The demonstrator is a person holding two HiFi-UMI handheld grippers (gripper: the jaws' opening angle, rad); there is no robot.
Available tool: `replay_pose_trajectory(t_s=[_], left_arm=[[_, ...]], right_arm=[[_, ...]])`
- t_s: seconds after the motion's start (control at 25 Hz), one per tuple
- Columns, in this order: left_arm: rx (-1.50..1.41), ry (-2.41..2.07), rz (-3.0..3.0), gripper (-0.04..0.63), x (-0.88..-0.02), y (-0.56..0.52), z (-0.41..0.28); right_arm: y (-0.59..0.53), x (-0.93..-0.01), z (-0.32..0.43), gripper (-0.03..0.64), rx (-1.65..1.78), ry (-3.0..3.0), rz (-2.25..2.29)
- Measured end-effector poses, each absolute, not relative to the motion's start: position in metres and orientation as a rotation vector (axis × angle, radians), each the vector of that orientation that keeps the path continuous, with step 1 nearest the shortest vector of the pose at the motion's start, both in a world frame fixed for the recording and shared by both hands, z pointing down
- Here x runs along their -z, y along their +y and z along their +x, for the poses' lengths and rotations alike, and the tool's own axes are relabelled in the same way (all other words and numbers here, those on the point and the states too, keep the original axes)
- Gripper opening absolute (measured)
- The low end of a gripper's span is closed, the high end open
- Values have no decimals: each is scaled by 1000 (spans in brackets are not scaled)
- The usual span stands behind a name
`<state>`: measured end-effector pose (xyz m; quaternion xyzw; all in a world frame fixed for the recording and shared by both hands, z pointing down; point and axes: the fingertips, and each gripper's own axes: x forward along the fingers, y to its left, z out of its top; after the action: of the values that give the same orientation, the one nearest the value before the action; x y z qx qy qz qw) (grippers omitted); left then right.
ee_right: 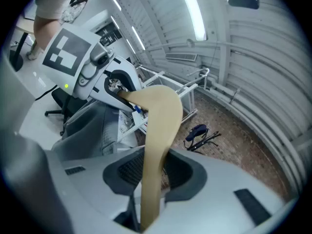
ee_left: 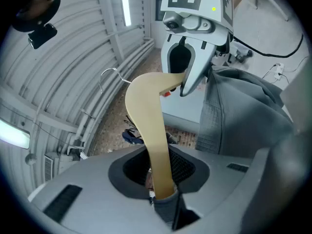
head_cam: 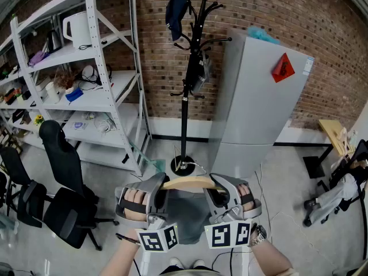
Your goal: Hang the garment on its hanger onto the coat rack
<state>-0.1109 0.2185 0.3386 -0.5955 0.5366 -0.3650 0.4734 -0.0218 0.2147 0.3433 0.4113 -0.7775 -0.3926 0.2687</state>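
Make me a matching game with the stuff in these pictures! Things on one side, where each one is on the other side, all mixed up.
Things:
1. wooden hanger
2. grey garment
3. coat rack
4. white kettle

Places:
A. sitting on the white shelf unit
B. clamped at its ends in the jaws of the left gripper and right gripper
C. standing in front of the brick wall
D. draped below the hanger

Right pairs: 1-B, 2-D, 3-C, 4-A
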Motion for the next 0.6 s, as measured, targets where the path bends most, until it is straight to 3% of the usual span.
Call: replay_pose_trajectory(t_s=[0.6], left_arm=[[926,1337,-1475,82,-340,267,-89]], right_arm=[[265,-343,0,109,1053,-2107,1094]])
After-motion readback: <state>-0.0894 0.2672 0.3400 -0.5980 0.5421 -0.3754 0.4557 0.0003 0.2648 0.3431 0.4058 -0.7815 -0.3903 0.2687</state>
